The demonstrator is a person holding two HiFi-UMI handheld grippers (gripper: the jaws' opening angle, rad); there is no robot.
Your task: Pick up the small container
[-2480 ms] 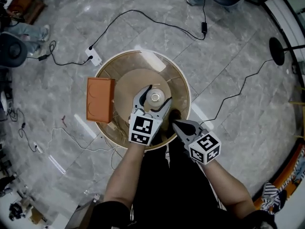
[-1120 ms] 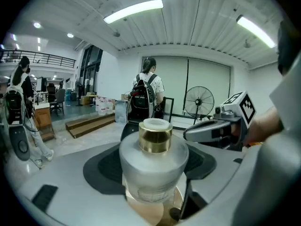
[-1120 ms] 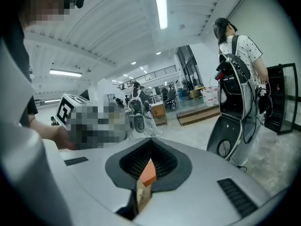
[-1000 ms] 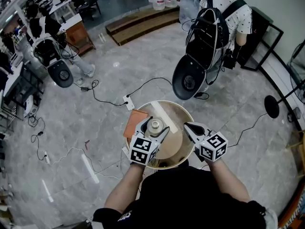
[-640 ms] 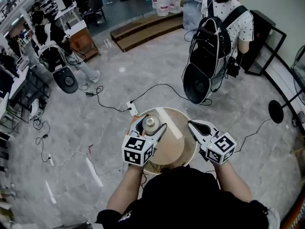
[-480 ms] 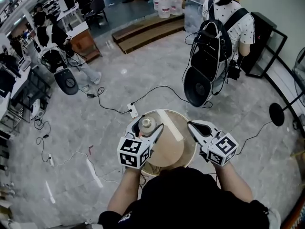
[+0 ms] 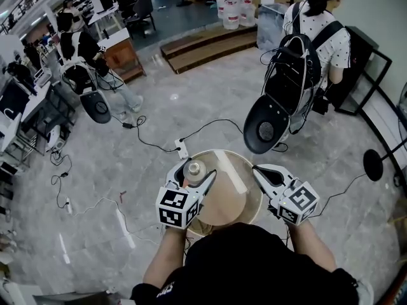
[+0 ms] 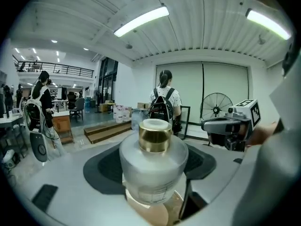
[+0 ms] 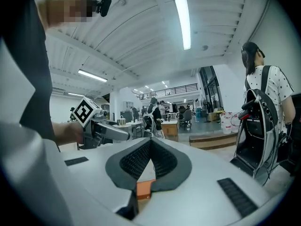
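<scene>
The small container [image 7: 194, 169] is a frosted bottle with a gold cap [image 8: 154, 135]. It sits between the jaws of my left gripper [image 7: 192, 174], which is shut on its body [image 8: 153, 166]. The bottle is held upright over the left edge of the round wooden table [image 7: 236, 192]. My right gripper [image 7: 262, 172] hovers over the table's right edge with its jaws closed together and nothing between them [image 9: 149, 141]. Both grippers are held side by side at about the same height.
An orange box [image 9: 144, 189] shows below the right jaws. On the floor beyond the table are a power strip [image 7: 182, 150] with cables and a fan base [image 7: 372, 164]. A person with a backpack [image 7: 316, 33] stands at the back right, next to black disc-shaped equipment [image 7: 266, 129].
The left gripper has carried the container up and to the left, from over the table's middle to its left edge. The right gripper rose beside it, still shut. The head view tilted up toward the room.
</scene>
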